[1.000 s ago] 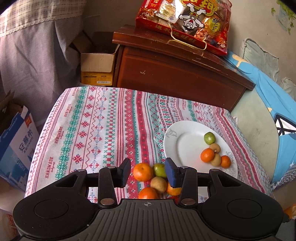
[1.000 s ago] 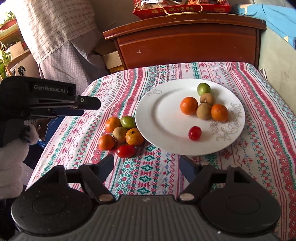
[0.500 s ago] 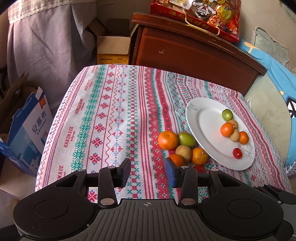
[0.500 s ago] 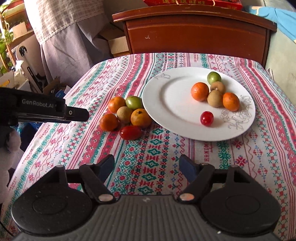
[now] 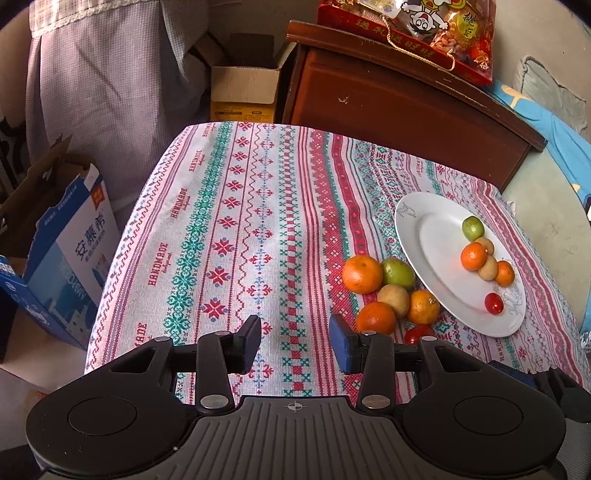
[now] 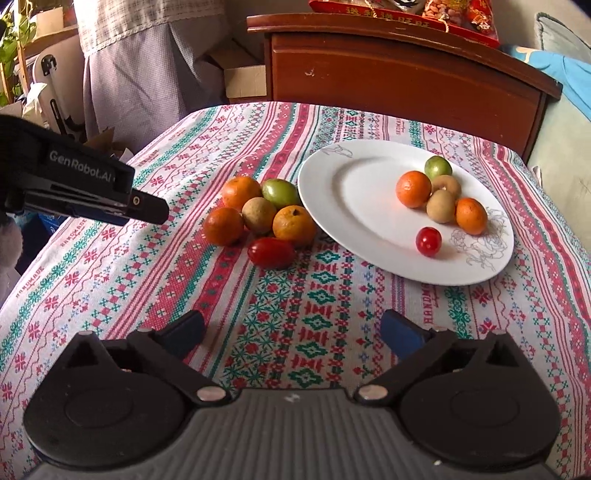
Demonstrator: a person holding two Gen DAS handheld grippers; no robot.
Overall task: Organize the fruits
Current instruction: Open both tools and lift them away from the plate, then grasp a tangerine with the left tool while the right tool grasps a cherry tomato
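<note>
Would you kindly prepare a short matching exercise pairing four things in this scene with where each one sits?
Things:
1. round red tomato
2. oblong red tomato
3. red snack bag
4. blue and white carton

Places:
A. on the tablecloth, at the near edge of the fruit cluster
B. on top of the wooden cabinet
C. on the white plate
D. off the table, past its left edge in the left wrist view

Pairs: 1-C, 2-A, 3-B, 4-D
</note>
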